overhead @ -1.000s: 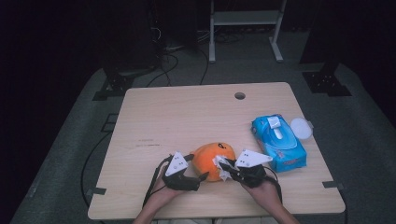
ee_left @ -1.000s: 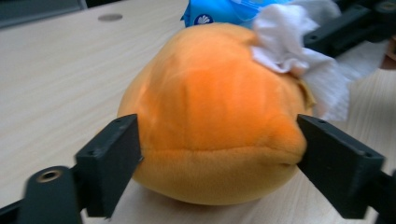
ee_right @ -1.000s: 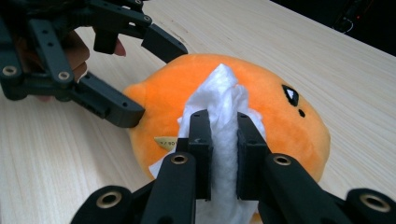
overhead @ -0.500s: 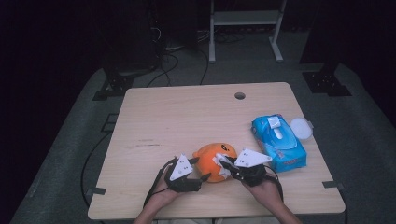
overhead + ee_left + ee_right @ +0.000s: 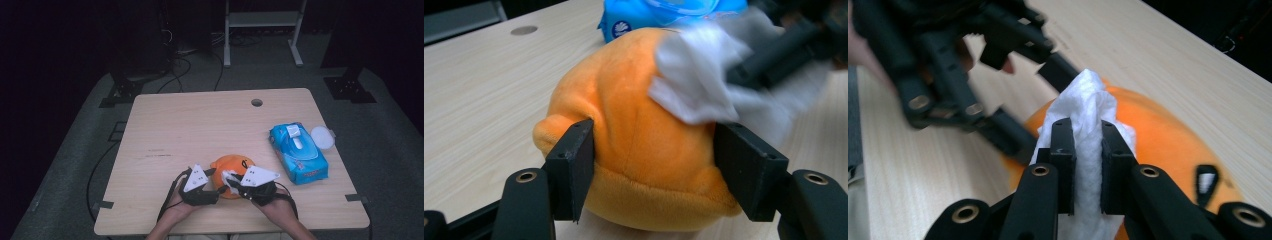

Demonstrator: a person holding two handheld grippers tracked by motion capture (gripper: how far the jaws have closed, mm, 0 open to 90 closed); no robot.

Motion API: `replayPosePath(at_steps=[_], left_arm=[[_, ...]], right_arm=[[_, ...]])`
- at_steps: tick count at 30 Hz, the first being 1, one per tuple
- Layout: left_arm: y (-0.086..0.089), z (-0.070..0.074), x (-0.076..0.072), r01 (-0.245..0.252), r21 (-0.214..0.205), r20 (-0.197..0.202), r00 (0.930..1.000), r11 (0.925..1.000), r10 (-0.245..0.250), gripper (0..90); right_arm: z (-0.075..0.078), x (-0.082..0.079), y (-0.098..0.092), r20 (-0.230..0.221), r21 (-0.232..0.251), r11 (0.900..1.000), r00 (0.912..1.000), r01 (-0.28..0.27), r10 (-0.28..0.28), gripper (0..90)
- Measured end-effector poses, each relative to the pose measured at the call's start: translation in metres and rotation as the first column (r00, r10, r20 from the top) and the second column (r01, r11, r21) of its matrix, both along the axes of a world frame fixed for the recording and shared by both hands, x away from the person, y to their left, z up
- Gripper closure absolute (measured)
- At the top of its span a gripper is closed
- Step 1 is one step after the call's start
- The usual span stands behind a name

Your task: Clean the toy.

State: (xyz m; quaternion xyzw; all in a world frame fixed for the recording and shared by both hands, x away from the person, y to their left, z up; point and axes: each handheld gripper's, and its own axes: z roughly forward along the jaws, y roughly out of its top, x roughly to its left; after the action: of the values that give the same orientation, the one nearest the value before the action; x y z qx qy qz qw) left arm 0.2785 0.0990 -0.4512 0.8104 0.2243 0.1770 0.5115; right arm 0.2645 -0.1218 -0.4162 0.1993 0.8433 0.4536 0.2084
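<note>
An orange plush toy (image 5: 231,166) lies near the front edge of the wooden table (image 5: 200,125). My left gripper (image 5: 216,186) reaches in from the toy's left. Its jaws have just been closing, and its pads (image 5: 574,160) now press into both sides of the plush toy (image 5: 634,135). My right gripper (image 5: 1088,127) is shut on a bunched white wipe (image 5: 1088,100). It holds the wipe (image 5: 696,82) against the top of the orange plush toy (image 5: 1168,145), which carries a small black mark.
A blue pack of wipes (image 5: 299,152) lies to the toy's right, with a round white lid (image 5: 321,137) beside it at the table's right edge. A cable hole (image 5: 257,102) sits near the far edge. Dark floor, cables and a metal stand surround the table.
The left gripper's jaws have drawn in from wide apart onto the plush toy's sides. The right gripper with the wipe stays on the toy.
</note>
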Motion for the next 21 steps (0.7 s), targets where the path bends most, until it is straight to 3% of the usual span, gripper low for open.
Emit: replayPosePath(at_steps=[4, 6, 8, 9, 13, 16, 18, 19, 21], left_arm=[[0.0, -0.001, -0.001, 0.016, -0.02, 0.011, 0.9998, 0.9997, -0.016, 32.6], [0.003, -0.001, 0.003, -0.021, -0.076, -0.049, 0.9986, 0.9969, 0.017, 21.7], [0.005, -0.004, 0.009, -0.062, -0.102, -0.119, 0.9916, 0.9929, 0.049, 12.9], [0.006, -0.006, 0.01, -0.053, -0.111, -0.13, 0.9908, 0.9924, 0.038, 12.7], [-0.002, -0.004, 0.005, -0.03, -0.061, -0.078, 0.9966, 0.9977, 0.025, 23.7], [-0.012, -0.002, -0.005, 0.013, 0.009, 0.005, 0.9999, 0.9999, -0.013, 26.8], [-0.019, -0.002, -0.011, 0.019, 0.054, 0.048, 0.9986, 0.9983, -0.022, 27.7], [-0.02, -0.003, -0.012, 0.012, 0.056, 0.054, 0.9985, 0.9983, -0.015, 28.5], [-0.017, -0.003, -0.011, 0.009, 0.039, 0.042, 0.9991, 0.9992, -0.011, 30.1]], right_arm=[[0.003, 0.009, -0.018, -0.007, 0.036, 0.998, 0.9987, 0.051, -0.051, 79.2], [0.001, 0.011, -0.025, -0.017, 0.036, 0.9969, 0.9974, 0.07, -0.07, 79.3], [-0.002, 0.012, -0.027, -0.014, 0.021, 0.9966, 0.9967, 0.08, -0.08, 79.3], [-0.002, 0.012, -0.027, -0.022, 0.026, 0.9963, 0.9965, 0.082, -0.081, 79.3], [0.0, 0.009, -0.02, -0.009, 0.017, 0.9968, 0.9969, 0.078, -0.078, 79.2], [0.004, -0.001, -0.006, -0.003, 0.033, 0.9994, 1.0, 0.007, -0.007, 79.2], [0.004, -0.008, 0.005, 0.025, -0.012, 0.9997, 0.9995, -0.021, 0.021, 79.0], [0.004, -0.009, 0.008, 0.041, -0.034, 0.9992, 0.9988, -0.023, 0.025, 79.1], [0.005, -0.006, 0.003, 0.041, -0.03, 0.9995, 0.9991, -0.009, 0.01, 79.1]])
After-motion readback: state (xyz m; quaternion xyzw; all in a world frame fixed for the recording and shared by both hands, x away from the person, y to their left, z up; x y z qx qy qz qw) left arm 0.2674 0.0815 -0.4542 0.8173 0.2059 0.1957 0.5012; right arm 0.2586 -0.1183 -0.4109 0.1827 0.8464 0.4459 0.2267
